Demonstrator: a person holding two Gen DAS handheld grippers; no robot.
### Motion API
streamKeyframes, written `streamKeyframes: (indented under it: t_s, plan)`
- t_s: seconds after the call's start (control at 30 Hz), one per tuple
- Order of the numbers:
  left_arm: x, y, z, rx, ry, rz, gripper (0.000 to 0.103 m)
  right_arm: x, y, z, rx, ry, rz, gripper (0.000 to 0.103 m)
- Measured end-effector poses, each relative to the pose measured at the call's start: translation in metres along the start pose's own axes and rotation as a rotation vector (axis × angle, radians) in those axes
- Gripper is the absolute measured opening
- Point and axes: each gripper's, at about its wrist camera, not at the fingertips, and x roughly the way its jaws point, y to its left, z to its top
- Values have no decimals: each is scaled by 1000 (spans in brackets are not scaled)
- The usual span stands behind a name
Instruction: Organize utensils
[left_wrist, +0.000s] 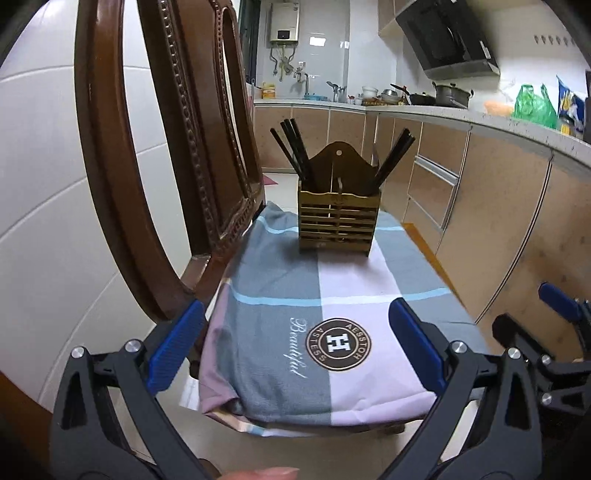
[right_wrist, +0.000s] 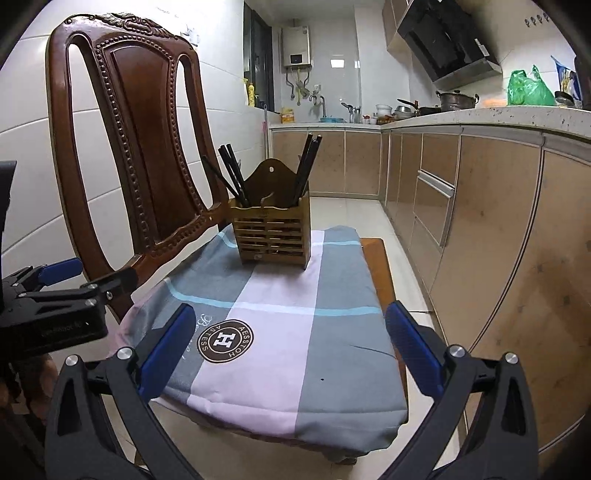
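A slatted wooden utensil holder (left_wrist: 338, 223) (right_wrist: 272, 238) stands at the far end of a cloth-covered chair seat (left_wrist: 280, 291) (right_wrist: 332, 314). Black chopsticks lean out of its left compartment (left_wrist: 295, 155) (right_wrist: 231, 173) and its right compartment (left_wrist: 393, 158) (right_wrist: 306, 162). My left gripper (left_wrist: 295, 343) is open and empty over the near end of the seat. My right gripper (right_wrist: 291, 350) is open and empty, also over the near end. Each gripper shows at the edge of the other's view, the right one (left_wrist: 561, 302) and the left one (right_wrist: 59, 269).
The carved wooden chair back (left_wrist: 166, 147) (right_wrist: 129, 147) rises on the left of the seat, against a white tiled wall. Kitchen cabinets (left_wrist: 498, 221) (right_wrist: 498, 221) and a cluttered counter run along the right. Tiled floor lies between.
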Motion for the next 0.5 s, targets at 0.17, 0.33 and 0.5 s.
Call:
streamKeyframes:
  t_s: [0.17,0.33,0.5]
  plan:
    - [-1,1,1,-9,17,-37,99,-6,-4,0,-3,-16,-15,100]
    - [-4,1,0,-12,-5,-48,99,-8,-6,0,-4,-24,-24,100]
    - [-4,0,-1,-4,-16,-27,99,-9,-7,0,0,-35,-34,100]
